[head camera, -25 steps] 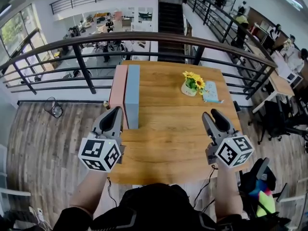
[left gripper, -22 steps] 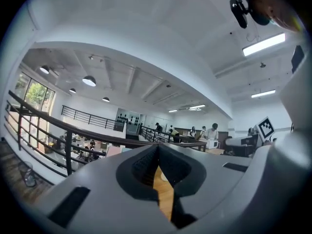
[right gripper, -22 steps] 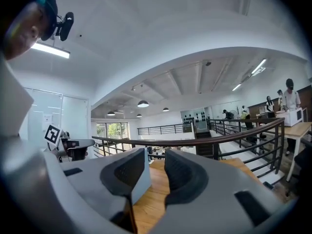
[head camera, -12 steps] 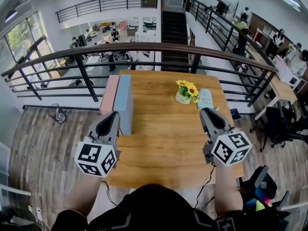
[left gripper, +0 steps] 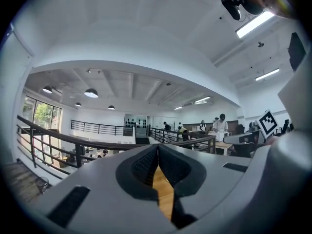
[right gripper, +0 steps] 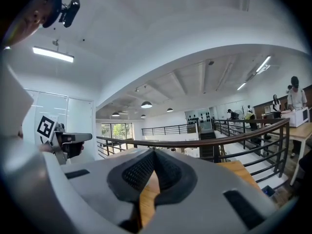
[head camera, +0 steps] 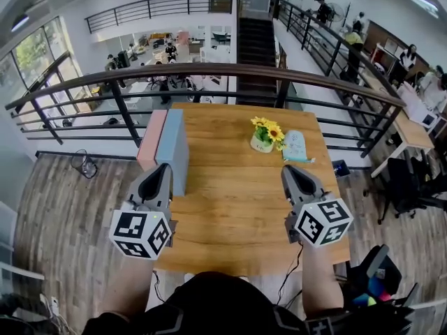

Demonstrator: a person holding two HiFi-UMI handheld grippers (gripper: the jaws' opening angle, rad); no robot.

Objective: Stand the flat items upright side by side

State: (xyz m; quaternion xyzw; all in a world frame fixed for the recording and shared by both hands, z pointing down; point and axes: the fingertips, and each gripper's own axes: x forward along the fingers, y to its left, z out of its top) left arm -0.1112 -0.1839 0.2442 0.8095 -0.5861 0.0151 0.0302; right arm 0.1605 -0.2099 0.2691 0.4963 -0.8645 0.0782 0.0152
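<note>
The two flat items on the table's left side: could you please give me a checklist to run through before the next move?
1. The pink item and the blue-grey item stand upright, side by side: ok.
2. The left gripper has its jaws together, nothing between: ok.
3. The right gripper has its jaws just closed together, nothing between: ok.
4. The flower pot is upright, apart from both grippers: ok.
5. The pale blue item beside the flower pot, lying or standing: cannot tell.
</note>
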